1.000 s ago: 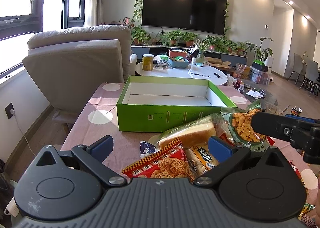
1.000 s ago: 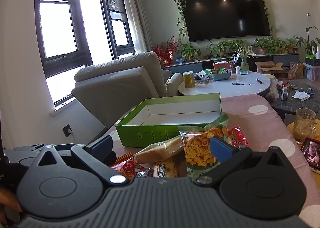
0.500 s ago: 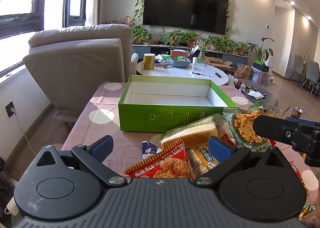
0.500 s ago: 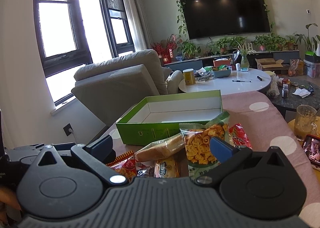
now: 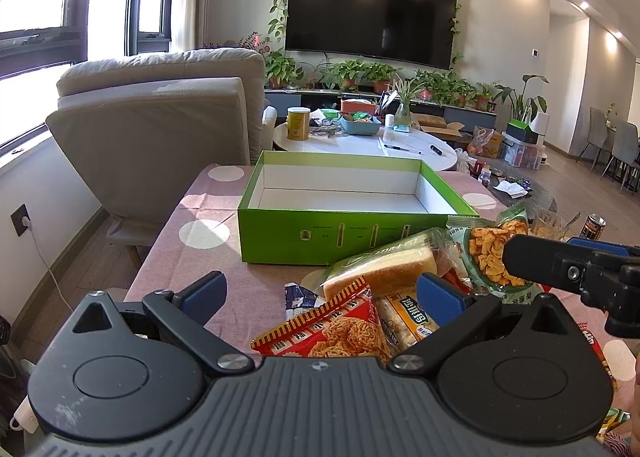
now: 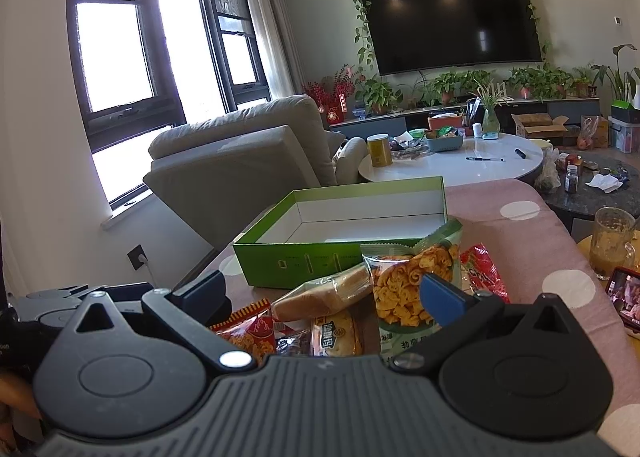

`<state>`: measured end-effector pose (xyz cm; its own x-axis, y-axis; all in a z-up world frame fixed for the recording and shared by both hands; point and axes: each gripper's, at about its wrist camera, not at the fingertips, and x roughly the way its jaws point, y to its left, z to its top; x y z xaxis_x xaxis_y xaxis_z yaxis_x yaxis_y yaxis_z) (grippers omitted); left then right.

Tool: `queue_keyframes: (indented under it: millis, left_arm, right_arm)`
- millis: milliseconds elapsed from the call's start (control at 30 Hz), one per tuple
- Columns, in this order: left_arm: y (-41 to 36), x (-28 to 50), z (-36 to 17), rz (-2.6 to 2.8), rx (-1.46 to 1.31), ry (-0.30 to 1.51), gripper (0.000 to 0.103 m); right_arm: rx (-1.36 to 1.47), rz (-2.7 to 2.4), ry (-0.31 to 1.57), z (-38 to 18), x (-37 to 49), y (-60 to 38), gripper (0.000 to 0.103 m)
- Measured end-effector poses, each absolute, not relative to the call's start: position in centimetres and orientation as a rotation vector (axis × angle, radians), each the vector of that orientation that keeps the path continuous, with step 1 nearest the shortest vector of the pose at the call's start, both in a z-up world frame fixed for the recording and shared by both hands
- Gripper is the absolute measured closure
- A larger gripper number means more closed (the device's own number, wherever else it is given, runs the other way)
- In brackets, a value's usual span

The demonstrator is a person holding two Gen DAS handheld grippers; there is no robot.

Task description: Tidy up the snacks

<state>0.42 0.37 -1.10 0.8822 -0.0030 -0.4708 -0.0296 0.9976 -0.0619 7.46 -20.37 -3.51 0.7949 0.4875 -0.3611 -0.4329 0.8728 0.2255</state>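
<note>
Both tools are seen spread wide over the snack pile, nothing gripped by either. The left tool is held low above the near edge of the tabletop, which is covered in a pink cloth with pale dots. Between its blue pads a red noodle-snack packet is framed, with a yellow-labelled bun packet just beside it on the right. A small blue-and-white wrapper is seen lying flat on the cloth to the left of the red packet.

A wrapped bread loaf is laid across the pile, tilted, its far end near the front wall of the green box. The box is set further back on the tabletop, lid off, white inside, and nothing is seen in it.

From the right wrist view, the right tool is released too, and the green bag of orange crisps is seen leaning upright just by its right pad. A red crinkled packet is tucked behind that bag. The right tool's black arm is also caught at the right edge of the left view, crossing in front of the crisp bag. A glass mug is seen off the tabletop's right side.
</note>
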Motion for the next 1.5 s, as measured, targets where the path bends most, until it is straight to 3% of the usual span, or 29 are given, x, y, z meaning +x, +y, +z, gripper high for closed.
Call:
queue_keyframes:
  millis: [1500]
  left_arm:
    - [1.5, 0.3, -1.5, 0.044, -0.077, 0.506, 0.001]
  right_arm:
    - [0.117, 0.521, 0.474, -4.0, 7.5, -20.2, 0.025]
